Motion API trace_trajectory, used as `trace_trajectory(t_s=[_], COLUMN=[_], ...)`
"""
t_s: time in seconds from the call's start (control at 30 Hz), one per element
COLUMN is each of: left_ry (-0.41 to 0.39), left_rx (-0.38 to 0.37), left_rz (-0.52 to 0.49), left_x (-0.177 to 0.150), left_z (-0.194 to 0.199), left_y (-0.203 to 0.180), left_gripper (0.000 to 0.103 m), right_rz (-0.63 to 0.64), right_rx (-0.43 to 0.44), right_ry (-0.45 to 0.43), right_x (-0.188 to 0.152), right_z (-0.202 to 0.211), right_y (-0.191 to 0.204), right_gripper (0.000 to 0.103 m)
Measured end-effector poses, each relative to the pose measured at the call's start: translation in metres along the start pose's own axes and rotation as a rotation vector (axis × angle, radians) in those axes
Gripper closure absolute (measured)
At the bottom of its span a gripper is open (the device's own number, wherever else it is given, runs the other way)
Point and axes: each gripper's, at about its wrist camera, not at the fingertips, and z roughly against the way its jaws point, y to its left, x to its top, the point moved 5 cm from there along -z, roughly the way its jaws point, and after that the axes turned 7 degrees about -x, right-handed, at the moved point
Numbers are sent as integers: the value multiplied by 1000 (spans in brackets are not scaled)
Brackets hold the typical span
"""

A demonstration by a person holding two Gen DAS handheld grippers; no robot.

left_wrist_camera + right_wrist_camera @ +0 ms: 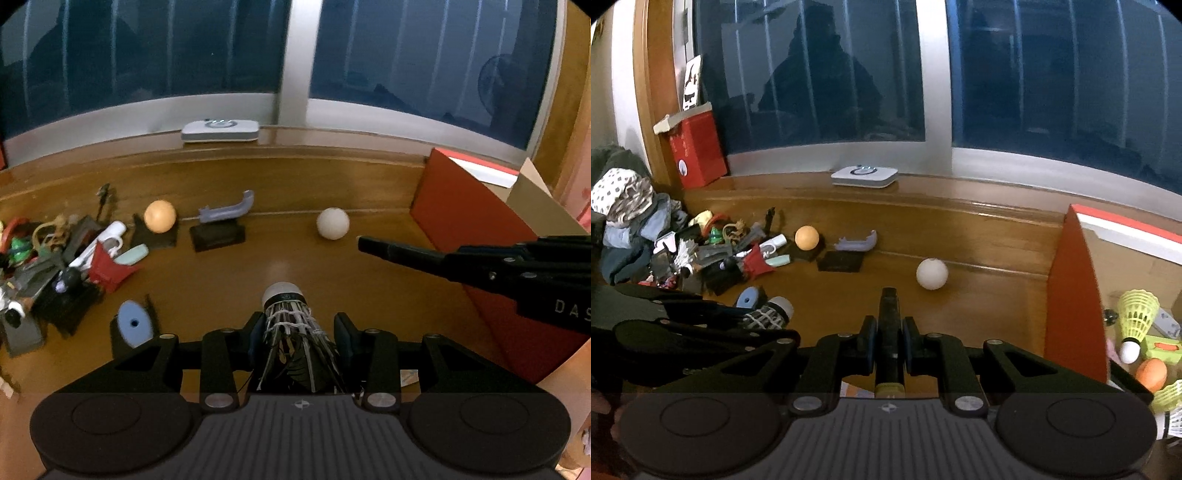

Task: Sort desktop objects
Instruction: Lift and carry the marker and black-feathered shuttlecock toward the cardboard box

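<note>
In the left wrist view my left gripper (pixel 300 326) is shut on a black-feathered shuttlecock (pixel 283 295), whose white cork points forward over the wooden desk (pixel 258 258). My right gripper (pixel 889 326) is shut on a slim black stick-like object (pixel 889 306) with a yellowish rear end; it juts ahead between the pads. Each gripper shows in the other's view: the right gripper (pixel 465 258) comes in from the right, and the left gripper (pixel 753 314) with the shuttlecock (pixel 770 314) from the left. Both hover above the desk.
An orange ball (pixel 160 216), a white ball (pixel 332 223), a grey curved part (pixel 227 210) and a blue disc (pixel 133 324) lie on the desk. A heap of small items (pixel 55 258) sits left. A red box (pixel 1071 295) on the right holds yellow shuttlecocks (pixel 1137 317).
</note>
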Motion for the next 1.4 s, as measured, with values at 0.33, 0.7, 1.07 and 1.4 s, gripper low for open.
trace_trajectory(t_s=[0.33, 0.7, 1.07, 1.4], left_ry=[-18, -47, -85, -109], left_rx=[-15, -47, -119, -185], left_rz=[-45, -101, -180, -246], left_x=[19, 45, 67, 75], left_z=[-11, -19, -23, -32], left_y=[-26, -63, -117, -168], left_gripper=[62, 62, 62, 62], right_rz=[-15, -55, -103, -146], right_rx=[-8, -37, -93, -160], right_ry=[-43, -98, -161, -201], right_x=[7, 13, 11, 1], right_z=[14, 32, 62, 84], right_y=[-20, -53, -96, -139], right_gripper=[87, 87, 87, 87])
